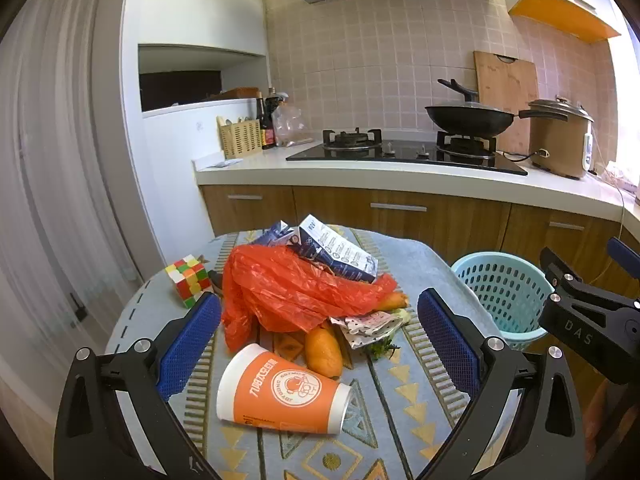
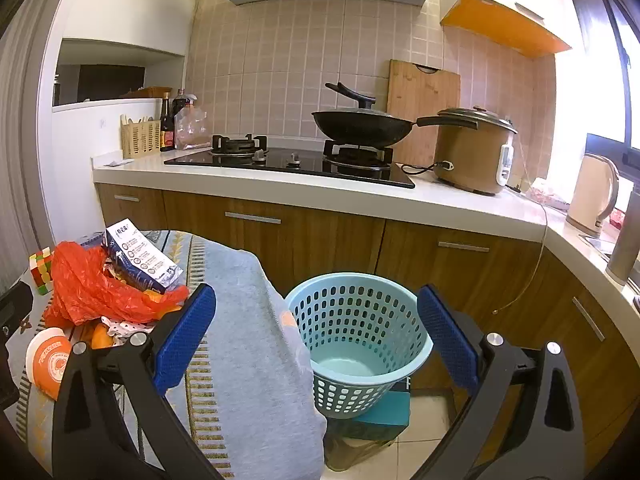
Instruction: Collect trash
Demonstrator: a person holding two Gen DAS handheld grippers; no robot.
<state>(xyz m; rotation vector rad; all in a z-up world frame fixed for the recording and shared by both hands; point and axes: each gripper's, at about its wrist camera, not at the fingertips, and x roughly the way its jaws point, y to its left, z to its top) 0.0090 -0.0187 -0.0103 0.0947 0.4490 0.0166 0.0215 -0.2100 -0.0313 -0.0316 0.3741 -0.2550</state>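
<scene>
left gripper (image 1: pixel 320 344) fingers wide, empty, framing tipped orange paper cup (image 1: pixel 280 394) | right gripper (image 2: pixel 316 340) wide, empty, over pale-blue perforated plastic basket (image 2: pixel 356 340) beside worktop (image 2: pixel 248 320), ready for drops

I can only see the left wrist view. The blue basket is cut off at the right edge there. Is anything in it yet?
Observer: No. In the right wrist view the blue basket looks empty down to its bare bottom.
Operator: Is it standing on the floor?
Observer: Not directly. It sits on a teal box, tilted toward the camera.
Operator: Where is the right gripper?
Observer: The right gripper hangs open in front of the basket, holding nothing.
Operator: Anything on the counter past the rice cooker?
Observer: Yes, a cream kettle stands near the window.
</scene>
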